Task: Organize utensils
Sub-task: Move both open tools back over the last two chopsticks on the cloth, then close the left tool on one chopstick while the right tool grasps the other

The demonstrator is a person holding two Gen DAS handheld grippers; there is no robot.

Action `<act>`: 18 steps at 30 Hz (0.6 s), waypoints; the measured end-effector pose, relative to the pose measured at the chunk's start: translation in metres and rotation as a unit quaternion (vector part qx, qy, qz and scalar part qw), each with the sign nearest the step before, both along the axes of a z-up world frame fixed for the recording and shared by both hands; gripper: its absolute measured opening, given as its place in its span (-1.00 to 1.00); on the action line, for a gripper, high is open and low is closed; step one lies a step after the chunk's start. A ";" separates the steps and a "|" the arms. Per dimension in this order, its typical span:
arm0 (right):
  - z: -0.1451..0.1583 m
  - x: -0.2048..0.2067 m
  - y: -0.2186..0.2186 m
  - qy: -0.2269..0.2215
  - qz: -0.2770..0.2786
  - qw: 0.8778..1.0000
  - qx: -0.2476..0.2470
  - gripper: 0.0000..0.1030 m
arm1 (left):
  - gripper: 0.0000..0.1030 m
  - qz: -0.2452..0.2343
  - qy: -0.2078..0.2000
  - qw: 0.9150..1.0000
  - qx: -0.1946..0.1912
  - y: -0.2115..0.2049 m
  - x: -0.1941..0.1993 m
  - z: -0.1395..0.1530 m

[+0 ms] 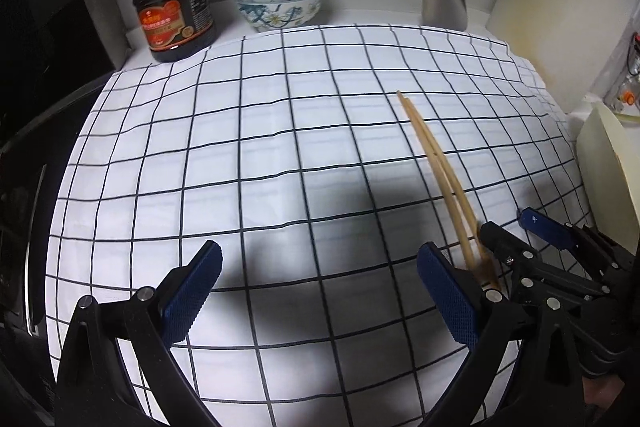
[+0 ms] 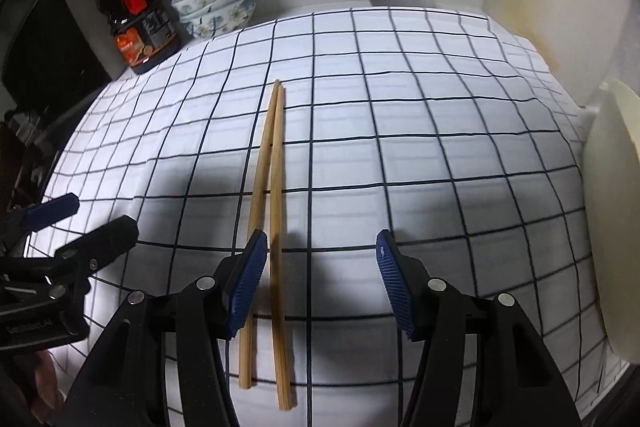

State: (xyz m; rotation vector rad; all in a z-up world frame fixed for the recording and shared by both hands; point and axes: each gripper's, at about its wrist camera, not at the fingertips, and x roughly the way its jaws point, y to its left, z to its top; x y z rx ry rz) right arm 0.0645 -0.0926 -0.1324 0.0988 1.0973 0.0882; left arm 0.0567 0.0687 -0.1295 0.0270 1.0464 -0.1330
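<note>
Chopsticks [image 2: 272,227] lie side by side on the checked cloth [image 2: 400,147], tips converging away, right gripper [image 2: 322,283] open and straddling them for a pinch, left gripper [image 1: 320,295] open, empty, just beside.

Checked cloth [image 2: 400,155] lies open; bottle [image 2: 132,15], bowls [image 2: 216,3] crowd the back-left corner.

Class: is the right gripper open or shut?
Open. The right gripper's blue pads stand wide apart over the chopsticks, pressing on neither.
</note>
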 end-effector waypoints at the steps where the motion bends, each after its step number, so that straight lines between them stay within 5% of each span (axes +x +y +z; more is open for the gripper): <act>1: -0.002 0.001 0.002 -0.001 0.005 1.000 -0.006 0.06 | 0.87 0.005 0.001 1.000 -0.001 0.002 0.000 -0.001; 7: -0.005 0.001 0.014 -0.013 0.035 0.999 -0.039 0.05 | 0.87 0.019 0.001 1.000 -0.004 0.007 0.002 -0.002; 9: -0.005 0.000 0.014 -0.018 0.042 0.998 -0.040 -0.08 | 0.87 0.019 0.000 1.000 -0.005 0.005 0.002 -0.002; 14: -0.004 -0.002 0.009 -0.024 0.042 0.998 -0.043 -0.78 | 0.87 0.009 -0.001 1.000 -0.010 -0.006 0.007 -0.003; 18: -0.005 -0.004 -0.006 -0.023 0.012 0.999 -0.028 -0.87 | 0.87 -0.010 -0.005 1.000 -0.006 -0.026 0.013 -0.004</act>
